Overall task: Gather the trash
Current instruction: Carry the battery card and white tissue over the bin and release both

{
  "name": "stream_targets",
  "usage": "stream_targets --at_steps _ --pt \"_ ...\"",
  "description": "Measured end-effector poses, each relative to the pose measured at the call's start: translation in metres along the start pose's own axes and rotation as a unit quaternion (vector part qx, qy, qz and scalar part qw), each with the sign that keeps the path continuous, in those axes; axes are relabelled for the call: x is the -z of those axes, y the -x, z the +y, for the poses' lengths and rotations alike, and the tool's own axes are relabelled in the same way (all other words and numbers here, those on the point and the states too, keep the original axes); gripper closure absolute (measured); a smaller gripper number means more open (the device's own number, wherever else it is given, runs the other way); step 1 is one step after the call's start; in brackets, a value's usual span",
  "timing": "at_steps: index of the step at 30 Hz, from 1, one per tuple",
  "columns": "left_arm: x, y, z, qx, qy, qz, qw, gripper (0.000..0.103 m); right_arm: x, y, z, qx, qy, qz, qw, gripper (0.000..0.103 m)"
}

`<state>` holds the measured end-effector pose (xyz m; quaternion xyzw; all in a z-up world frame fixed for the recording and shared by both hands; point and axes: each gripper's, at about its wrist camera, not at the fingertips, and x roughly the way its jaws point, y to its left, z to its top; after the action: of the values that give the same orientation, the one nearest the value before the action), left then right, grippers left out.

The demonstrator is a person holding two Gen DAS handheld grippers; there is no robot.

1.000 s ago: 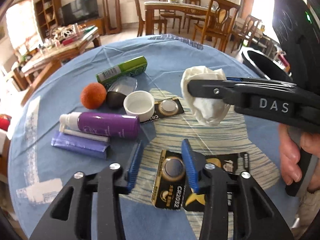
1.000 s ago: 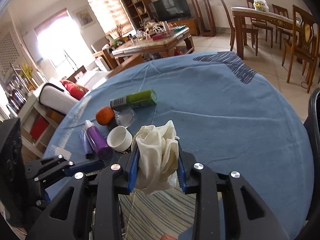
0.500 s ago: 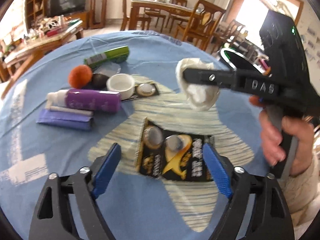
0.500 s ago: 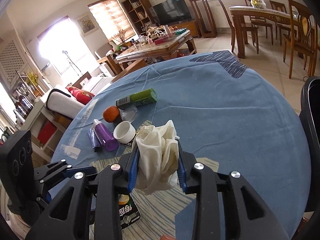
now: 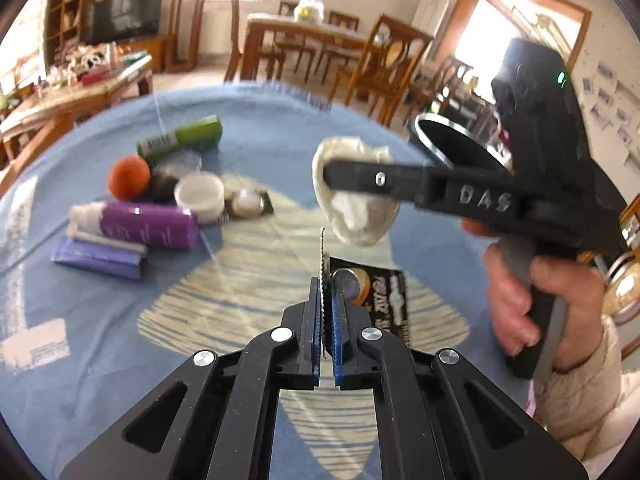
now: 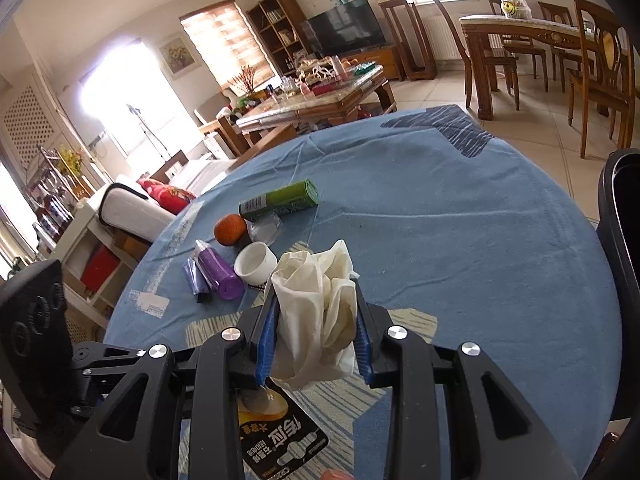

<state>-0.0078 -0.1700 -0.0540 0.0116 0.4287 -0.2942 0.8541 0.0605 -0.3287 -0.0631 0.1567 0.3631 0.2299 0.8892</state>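
With the right gripper (image 6: 316, 336) clenched on the crumpled white glove (image 6: 320, 316) above the tabletop (image 6: 460, 240), and the left gripper (image 5: 326, 300) pinching the battery card (image 5: 376, 296), both likely go next to the black bin (image 5: 456, 148).

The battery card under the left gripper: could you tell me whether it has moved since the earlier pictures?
Yes. The battery card has come up off the tablecloth on edge, pinched in the left gripper, which was open around it before.
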Motion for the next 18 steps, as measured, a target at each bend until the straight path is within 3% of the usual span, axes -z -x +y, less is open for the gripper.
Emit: stream_targets --at_steps 8,13,18 --pt "-0.022 0.023 -0.023 -0.019 -0.012 -0.072 0.9972 0.098 -0.009 0.043 -0.017 -0.003 -0.018 -0.069 0.997 0.072" --pt "-0.044 0.025 -0.037 -0.006 -0.01 -0.103 0.9946 0.098 -0.021 0.095 -0.039 0.015 -0.04 -0.136 0.99 0.072" --pt "-0.073 0.013 -0.063 0.023 -0.013 -0.122 0.9922 0.098 -0.033 0.151 -0.077 0.062 -0.079 -0.203 0.974 0.073"
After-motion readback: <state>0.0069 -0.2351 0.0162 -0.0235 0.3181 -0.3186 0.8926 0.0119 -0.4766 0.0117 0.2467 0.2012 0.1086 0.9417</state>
